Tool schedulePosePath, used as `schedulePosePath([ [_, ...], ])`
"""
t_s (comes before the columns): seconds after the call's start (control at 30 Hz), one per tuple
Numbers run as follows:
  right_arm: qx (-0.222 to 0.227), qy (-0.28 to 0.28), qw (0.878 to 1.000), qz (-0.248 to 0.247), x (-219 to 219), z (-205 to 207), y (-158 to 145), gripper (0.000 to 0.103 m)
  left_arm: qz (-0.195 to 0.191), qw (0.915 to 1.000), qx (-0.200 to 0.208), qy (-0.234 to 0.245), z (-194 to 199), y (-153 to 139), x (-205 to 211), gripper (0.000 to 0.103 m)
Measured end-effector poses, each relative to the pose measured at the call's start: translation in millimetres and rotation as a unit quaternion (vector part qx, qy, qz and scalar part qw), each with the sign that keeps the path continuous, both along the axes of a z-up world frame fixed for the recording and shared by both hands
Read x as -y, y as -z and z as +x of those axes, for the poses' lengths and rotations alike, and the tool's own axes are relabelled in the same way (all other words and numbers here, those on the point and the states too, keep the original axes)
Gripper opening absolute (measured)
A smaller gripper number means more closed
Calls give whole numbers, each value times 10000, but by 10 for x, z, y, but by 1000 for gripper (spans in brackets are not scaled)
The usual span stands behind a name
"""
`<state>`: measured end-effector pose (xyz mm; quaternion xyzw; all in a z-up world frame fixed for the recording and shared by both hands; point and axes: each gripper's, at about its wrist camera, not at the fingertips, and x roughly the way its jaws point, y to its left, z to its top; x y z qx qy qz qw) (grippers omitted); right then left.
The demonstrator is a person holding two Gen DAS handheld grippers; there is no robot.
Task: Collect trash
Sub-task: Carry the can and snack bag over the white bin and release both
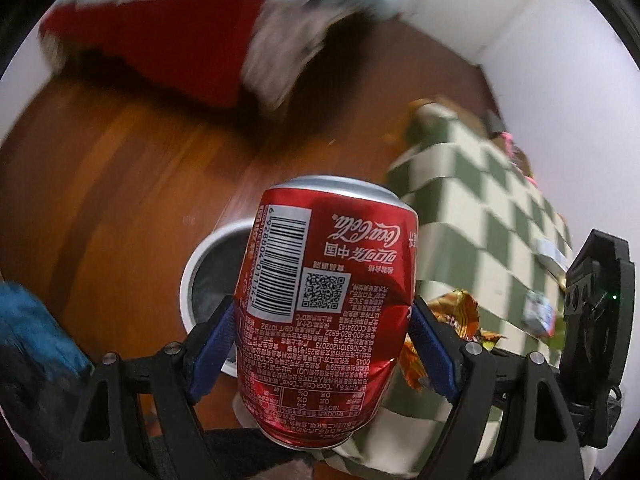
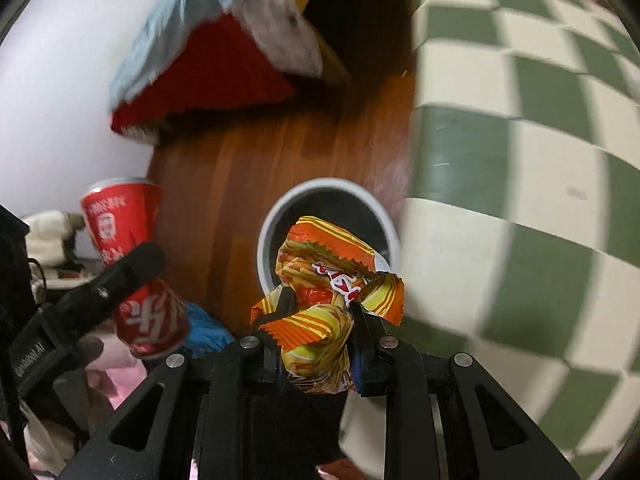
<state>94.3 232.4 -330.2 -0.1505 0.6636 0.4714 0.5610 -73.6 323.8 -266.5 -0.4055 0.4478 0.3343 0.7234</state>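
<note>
My left gripper (image 1: 322,308) is shut on a dented red Coca-Cola can (image 1: 328,304), held upside down above the floor. A white round trash bin (image 1: 200,272) stands on the wooden floor just behind and left of the can. My right gripper (image 2: 320,304) is shut on a crumpled orange-yellow snack wrapper (image 2: 336,288), held over the rim of the bin (image 2: 280,208). The can also shows in the right wrist view (image 2: 132,264), left of the bin, with a left finger (image 2: 120,276) across it. The wrapper also shows in the left wrist view (image 1: 456,312).
A table with a green-and-cream checkered cloth (image 1: 480,200) stands right of the bin, with small items on top (image 1: 540,308). A red and light-blue plush (image 2: 200,60) lies on the floor by the white wall. Blue cloth (image 1: 32,328) lies at left.
</note>
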Motion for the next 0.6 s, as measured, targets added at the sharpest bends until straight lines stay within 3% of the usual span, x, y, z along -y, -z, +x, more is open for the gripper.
schedulePosePath([
  [0.07, 59, -138, 9997, -172, -203, -90, 186, 25, -264, 9995, -90, -130, -107, 265, -165, 82],
  [0.13, 131, -301, 9989, -332, -427, -181, 364, 25, -540, 9981, -124, -258, -196, 486, -297, 89],
  [0.17, 187, -325, 9984, -419, -510, -214, 435, 27, -623, 9975, -121, -300, -231, 561, -343, 97],
  [0.23, 214, -393, 9971, -612, -675, -281, 591, 29, -755, 9962, -120, -408, -300, 679, -426, 100],
  [0.3, 214, -461, 9956, -785, -793, -351, 732, 45, -828, 9950, -151, -540, -380, 765, -498, 100],
  [0.37, 259, -561, 9934, -970, -891, -404, 858, 59, -806, 9946, -226, -618, -433, 786, -530, 100],
  [0.43, 322, -670, 9910, -1110, -949, -430, 955, 66, -715, 9943, -363, -696, -477, 802, -540, 100],
  [0.5, 357, -731, 9898, -1171, -992, -455, 1009, 82, -566, 9942, -536, -736, -541, 786, -540, 100],
  [0.6, 313, -819, 9897, -1135, -916, -470, 983, 84, -298, 9927, -828, -828, -589, 749, -492, 100],
])
